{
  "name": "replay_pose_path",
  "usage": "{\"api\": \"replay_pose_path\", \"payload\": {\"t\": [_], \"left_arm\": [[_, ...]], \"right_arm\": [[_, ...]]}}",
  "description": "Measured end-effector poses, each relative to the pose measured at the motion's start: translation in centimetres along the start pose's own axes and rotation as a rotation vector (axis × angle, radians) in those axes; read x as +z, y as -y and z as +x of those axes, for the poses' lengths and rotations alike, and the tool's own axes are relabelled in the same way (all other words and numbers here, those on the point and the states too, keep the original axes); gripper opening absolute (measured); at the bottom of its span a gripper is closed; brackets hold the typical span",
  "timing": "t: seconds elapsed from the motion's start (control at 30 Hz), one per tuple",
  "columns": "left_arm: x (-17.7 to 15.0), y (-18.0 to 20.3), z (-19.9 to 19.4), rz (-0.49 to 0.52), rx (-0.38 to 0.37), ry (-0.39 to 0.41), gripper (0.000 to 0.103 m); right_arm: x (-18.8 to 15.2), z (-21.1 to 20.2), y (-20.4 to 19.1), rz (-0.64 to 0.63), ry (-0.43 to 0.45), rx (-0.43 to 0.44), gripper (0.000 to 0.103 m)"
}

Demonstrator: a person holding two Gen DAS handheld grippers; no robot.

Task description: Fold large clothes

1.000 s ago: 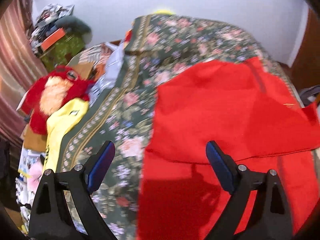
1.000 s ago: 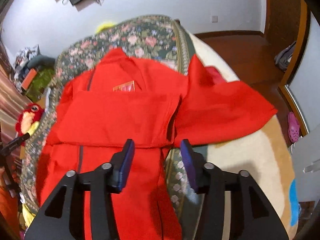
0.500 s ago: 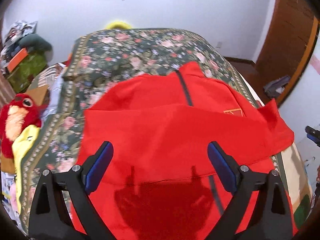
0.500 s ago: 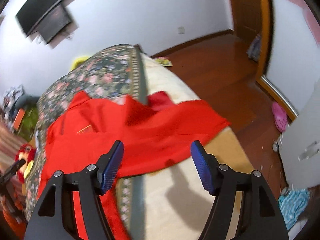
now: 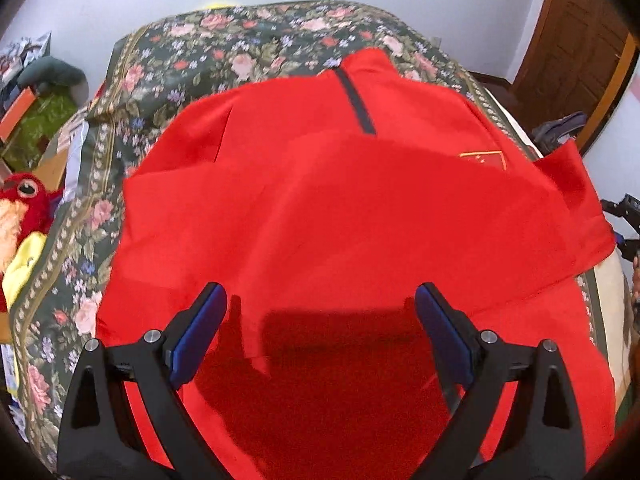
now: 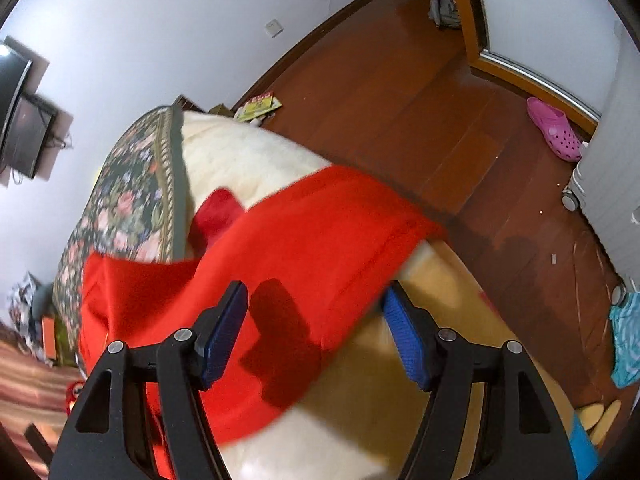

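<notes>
A large red garment with a dark zip lies spread on a floral bedspread, one sleeve folded across its body. My left gripper is open and empty, hovering over the garment's lower half. In the right wrist view the garment's other red sleeve stretches across the cream mattress edge toward the floor side. My right gripper is open and empty, just above that sleeve's lower edge.
A red plush toy and a yellow cloth lie left of the bed. Boxes and clutter fill the far left corner. A wooden floor with a pink clog lies right of the bed. A wooden door stands at the right.
My left gripper swung right from the bed's left side to over the garment's middle. My right gripper opened wider and swung right toward the outstretched sleeve at the bed's edge.
</notes>
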State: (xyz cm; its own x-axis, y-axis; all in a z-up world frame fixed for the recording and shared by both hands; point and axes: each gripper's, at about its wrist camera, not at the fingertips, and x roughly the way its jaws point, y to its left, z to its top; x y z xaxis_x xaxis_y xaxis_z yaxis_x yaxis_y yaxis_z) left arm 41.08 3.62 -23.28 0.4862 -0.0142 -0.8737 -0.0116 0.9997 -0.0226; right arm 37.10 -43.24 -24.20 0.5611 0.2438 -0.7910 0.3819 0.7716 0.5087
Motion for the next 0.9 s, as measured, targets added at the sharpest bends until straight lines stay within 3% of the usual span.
{"api": "replay_pose_path", "payload": {"t": [0.03,0.13,0.2,0.23,0.33,0.53,0.7,0.9], "left_arm": [[-0.2,-0.3,0.2,-0.009,-0.001,-0.006,0.096],[-0.7,-1.0,0.5,-0.016,0.026,-0.015,0.096],[-1.0,-1.3,0.5,-0.017,0.043,-0.019,0.095],[-1.2,-1.5,0.4,-0.020,0.047,-0.019,0.095],[-1.4,-1.9,-0.4,-0.015,0.057,-0.006,0.096],[-1.7,-2.5,-2.9,0.001,0.071,0.043,0.095],[-1.9,-2.8,-5.9,0.004,0.054,0.103,0.096],[-2.5,-3.5,-8.8,0.010,0.045,0.155,0.096]], "right_arm": [[0.3,0.3,-0.1,0.003,0.012,-0.010,0.064],[1.2,1.2,-0.5,-0.002,0.038,-0.095,0.040],[1.6,1.4,-0.6,-0.007,0.040,-0.117,0.011],[1.9,1.4,-0.5,-0.001,0.035,-0.116,0.007],[1.7,-0.5,-1.7,-0.038,0.107,-0.134,0.005],[0.7,-7.4,-7.3,-0.241,0.295,-0.131,0.004],[-0.8,-13.2,-13.4,-0.364,0.374,0.008,0.004],[-4.0,-15.9,-20.2,-0.510,0.362,0.155,0.004]]}}
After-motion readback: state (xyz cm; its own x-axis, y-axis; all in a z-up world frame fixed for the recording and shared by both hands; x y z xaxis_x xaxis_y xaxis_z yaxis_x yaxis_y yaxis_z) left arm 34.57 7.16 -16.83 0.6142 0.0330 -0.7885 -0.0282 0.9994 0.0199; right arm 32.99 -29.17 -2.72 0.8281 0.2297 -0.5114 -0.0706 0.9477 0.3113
